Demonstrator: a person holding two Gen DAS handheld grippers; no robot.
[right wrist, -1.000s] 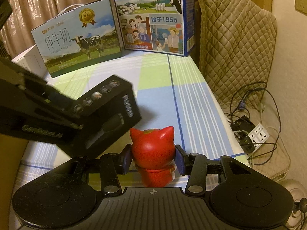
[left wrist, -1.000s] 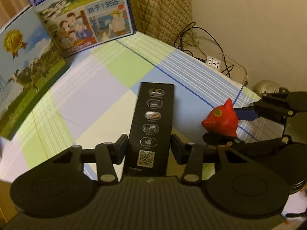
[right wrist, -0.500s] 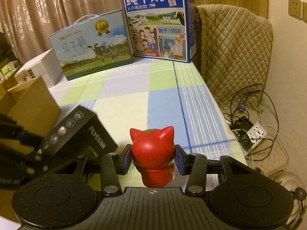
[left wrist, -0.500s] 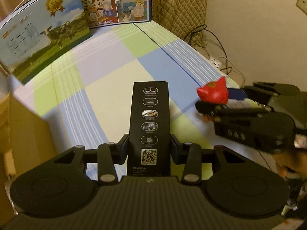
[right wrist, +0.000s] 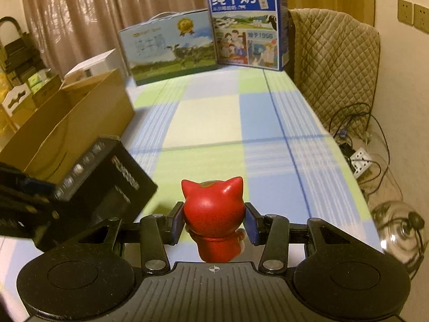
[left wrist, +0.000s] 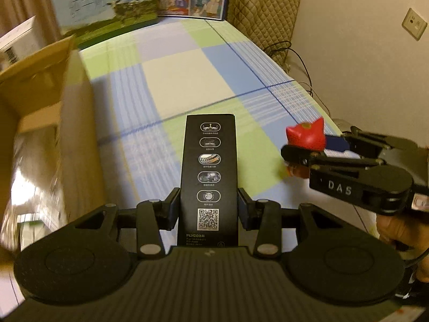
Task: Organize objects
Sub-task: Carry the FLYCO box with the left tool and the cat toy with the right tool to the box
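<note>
Left to right across the scene.

Open brown cardboard carton (left wrist: 40, 112): at 9 o'clock in the left wrist view, standing on the checked green, blue and cream tablecloth (left wrist: 187, 80). Top flaps are up, something shiny lies inside. Likely the collecting bin, which would explain both loads being carried on its side of the table.

Left gripper (left wrist: 208, 209): jaws closed narrow on the long sides of a tall black rectangular product box with white icons and a QR code (left wrist: 209, 171). Grip sits low, near the QR end, so the box juts forward along the fingers, clear of the cloth. Holding by the narrow faces keeps it from twisting.

Right gripper (right wrist: 213, 221): blue pads pressed on both flanks of a small red glossy cat-eared figurine (right wrist: 213, 214), upright, ears at 12 o'clock. Squeeze lands at the widest part of the head; judged secure, though the round glazed surface could slip. Figurine is off the table, at 3 o'clock of the black box.

Two printed milk cartons (right wrist: 209, 37) stand at the far table edge, 12 o'clock, well apart from both loads.

Judgement: both items lifted, drop-off not yet done.
</note>
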